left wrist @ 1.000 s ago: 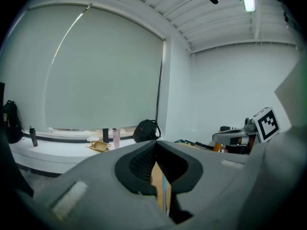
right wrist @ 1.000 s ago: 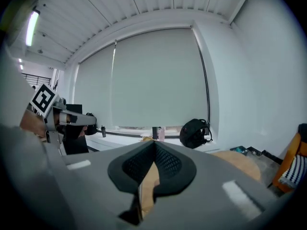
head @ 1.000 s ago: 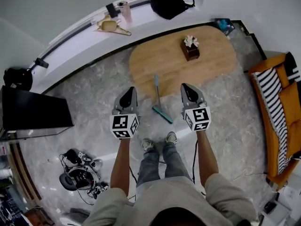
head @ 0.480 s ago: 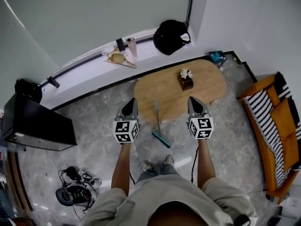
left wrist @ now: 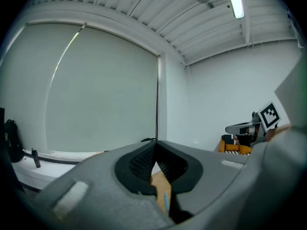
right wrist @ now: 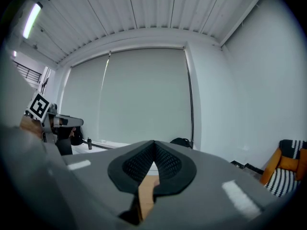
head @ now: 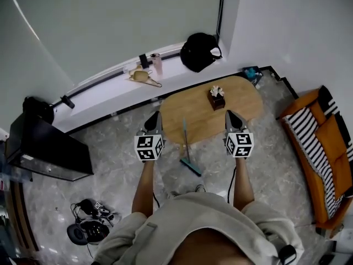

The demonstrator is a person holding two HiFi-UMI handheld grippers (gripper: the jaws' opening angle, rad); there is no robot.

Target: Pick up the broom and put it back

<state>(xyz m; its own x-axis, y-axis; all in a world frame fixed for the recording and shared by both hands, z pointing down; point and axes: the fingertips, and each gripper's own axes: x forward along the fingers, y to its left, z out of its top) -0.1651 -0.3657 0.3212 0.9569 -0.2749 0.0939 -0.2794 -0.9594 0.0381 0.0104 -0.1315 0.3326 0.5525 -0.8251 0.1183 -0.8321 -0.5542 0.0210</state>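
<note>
- Head view: a person stands on the marble floor with the left gripper and right gripper held out level and well apart. The broom sits between and below them, its head on the floor and its handle running up to the edge of the table. Whether it leans or lies flat, I cannot tell. Neither gripper touches it.
- Left gripper view: the jaws are pressed together with nothing pinched. A sliver of the teal handle shows beneath them, against the tabletop.
- Right gripper view: the jaws are likewise pressed together and empty, with only tabletop wood below.
- Progress: the broom is out of both claws, by the table. That fits a broom waiting to be lifted, or one already set back. Its proper place is not shown.
</note>
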